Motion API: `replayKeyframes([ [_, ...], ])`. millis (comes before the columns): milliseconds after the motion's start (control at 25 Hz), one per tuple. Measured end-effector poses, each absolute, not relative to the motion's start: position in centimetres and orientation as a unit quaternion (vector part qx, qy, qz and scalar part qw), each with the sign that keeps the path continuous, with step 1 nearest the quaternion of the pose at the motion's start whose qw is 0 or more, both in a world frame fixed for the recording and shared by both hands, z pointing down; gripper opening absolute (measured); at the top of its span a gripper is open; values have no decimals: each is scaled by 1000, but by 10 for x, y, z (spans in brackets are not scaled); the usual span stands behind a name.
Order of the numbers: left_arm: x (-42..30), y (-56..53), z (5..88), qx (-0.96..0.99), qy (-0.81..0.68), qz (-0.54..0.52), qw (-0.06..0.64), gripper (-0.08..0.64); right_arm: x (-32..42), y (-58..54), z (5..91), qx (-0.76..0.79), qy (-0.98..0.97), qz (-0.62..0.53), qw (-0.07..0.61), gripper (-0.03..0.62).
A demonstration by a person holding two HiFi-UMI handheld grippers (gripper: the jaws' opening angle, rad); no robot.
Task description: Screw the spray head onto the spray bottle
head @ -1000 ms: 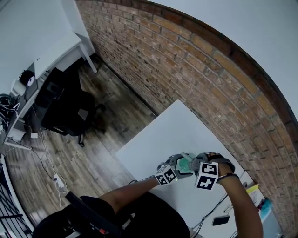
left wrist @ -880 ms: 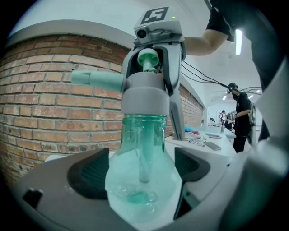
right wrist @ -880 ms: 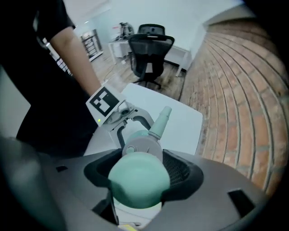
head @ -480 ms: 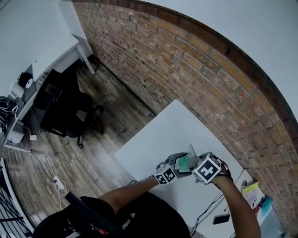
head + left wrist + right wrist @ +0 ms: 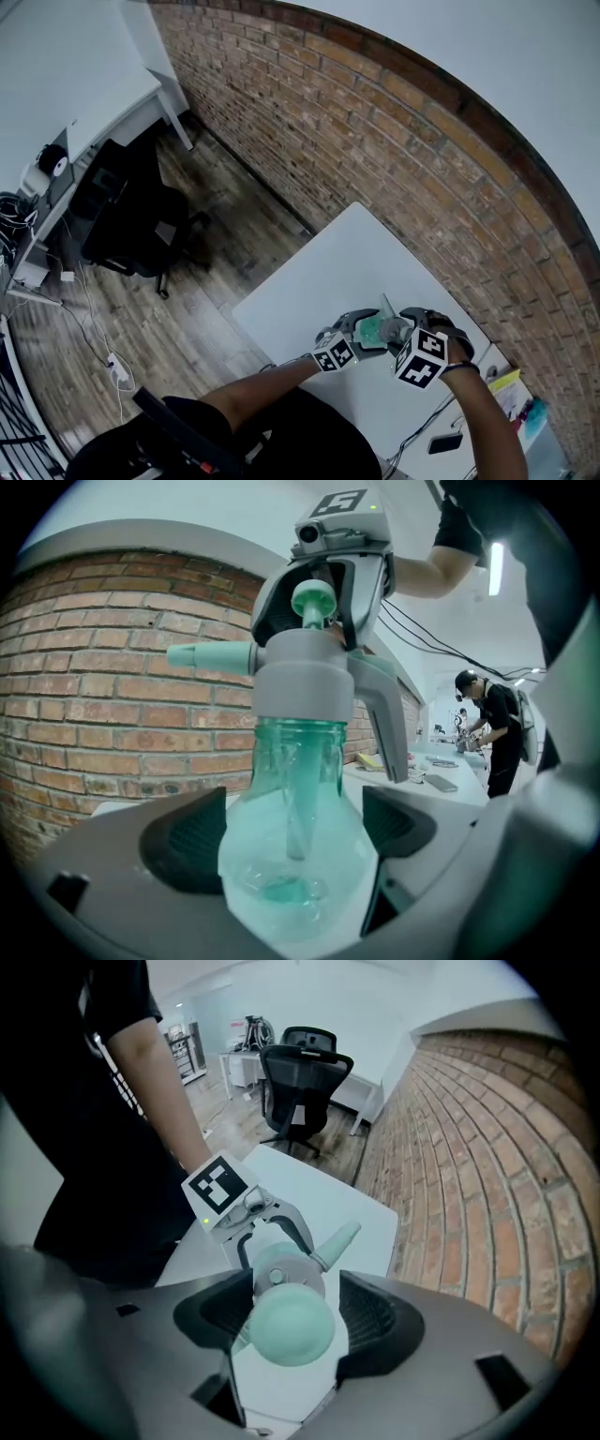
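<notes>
Gripping the teal spray bottle (image 5: 295, 855) by its round body, the left claw (image 5: 295, 829) has both pads pressed on the plastic. Bottle stands upright over the white desk (image 5: 347, 262), dip tube visible inside. Grey spray head (image 5: 305, 672) sits on the bottle neck, mint nozzle pointing toward the brick wall (image 5: 375, 141). Right claw (image 5: 295, 1321) comes down from above, fairly wide, jaws closed round the spray head with the mint pump knob (image 5: 292, 1327) between them. Both claws meet near the desk's middle.
</notes>
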State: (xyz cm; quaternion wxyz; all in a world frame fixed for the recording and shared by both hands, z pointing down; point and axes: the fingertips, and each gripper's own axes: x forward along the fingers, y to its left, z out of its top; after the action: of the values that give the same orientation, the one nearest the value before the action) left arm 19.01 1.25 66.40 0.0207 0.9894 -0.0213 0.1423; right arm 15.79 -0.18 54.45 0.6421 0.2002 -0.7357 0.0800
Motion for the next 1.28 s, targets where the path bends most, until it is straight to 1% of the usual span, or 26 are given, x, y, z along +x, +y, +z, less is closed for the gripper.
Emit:
replayKeyframes([
  [160,190,12,663,990,-22,141,19,445,152,7,528,143,-763,23,630,284],
  [280,190,12,664,990,-21,140,19,445,149,9,512,103,-772,-52,626,284],
  [440,189,12,663,990,-21,139,18,445,160,8,501,30,-731,-170,661,284],
  [600,190,13,663,989,-22,142,23,445,172,9,512,-31,-679,-232,696,284],
  [800,190,12,664,989,-21,146,24,445,168,8,529,-67,-660,-287,691,284],
  [960,190,12,662,989,-20,145,24,445,174,4,529,-99,-636,-308,701,284],
  [1280,190,11,664,989,-20,142,24,445,171,10,547,-157,-599,-358,699,284],
])
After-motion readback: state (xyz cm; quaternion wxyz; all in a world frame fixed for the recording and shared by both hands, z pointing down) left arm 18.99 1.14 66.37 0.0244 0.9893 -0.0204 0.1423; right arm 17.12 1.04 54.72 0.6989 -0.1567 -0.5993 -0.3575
